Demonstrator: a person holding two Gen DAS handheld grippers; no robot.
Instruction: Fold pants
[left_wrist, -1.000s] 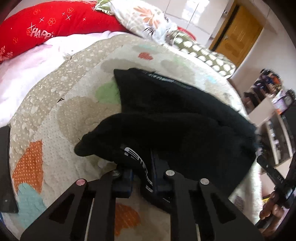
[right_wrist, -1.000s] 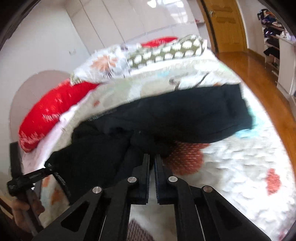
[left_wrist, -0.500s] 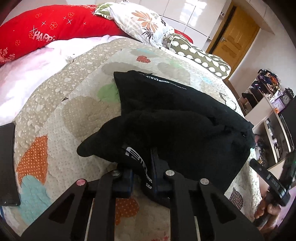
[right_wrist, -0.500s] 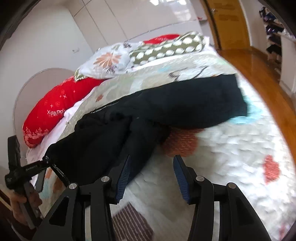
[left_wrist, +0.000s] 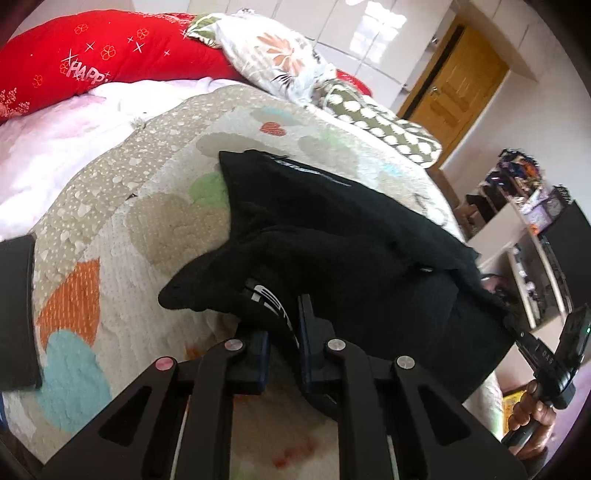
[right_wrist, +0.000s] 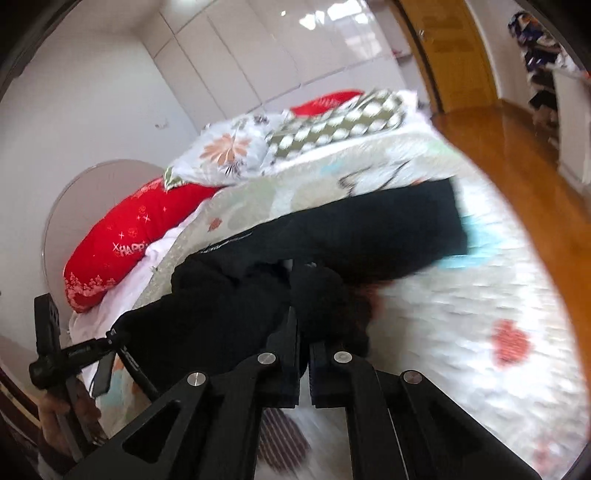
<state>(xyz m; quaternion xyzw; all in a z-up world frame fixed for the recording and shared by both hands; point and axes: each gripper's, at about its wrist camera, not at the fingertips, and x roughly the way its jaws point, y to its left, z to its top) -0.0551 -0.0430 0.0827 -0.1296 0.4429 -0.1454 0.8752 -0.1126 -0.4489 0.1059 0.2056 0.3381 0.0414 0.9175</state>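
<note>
Black pants (left_wrist: 351, 236) lie across the patterned quilt (left_wrist: 110, 236) on the bed, partly folded over themselves, with a white logo near my left gripper. My left gripper (left_wrist: 282, 325) is shut on the near edge of the pants. In the right wrist view the pants (right_wrist: 369, 236) stretch from lower left to upper right. My right gripper (right_wrist: 303, 332) is shut on a bunched black fold of the pants at their near edge. The right gripper also shows in the left wrist view (left_wrist: 546, 354), at the far right beside the pants.
A red pillow (left_wrist: 92, 59), a floral pillow (left_wrist: 273, 55) and a green dotted pillow (left_wrist: 388, 129) lie at the bed's head. A dark flat object (left_wrist: 14, 314) lies at the quilt's left edge. A wooden door (left_wrist: 465, 81) and shelves (left_wrist: 524, 221) stand to the right.
My right gripper opened half a second ago, moved in and has now shut on a fold of the pants. My left gripper has kept its hold.
</note>
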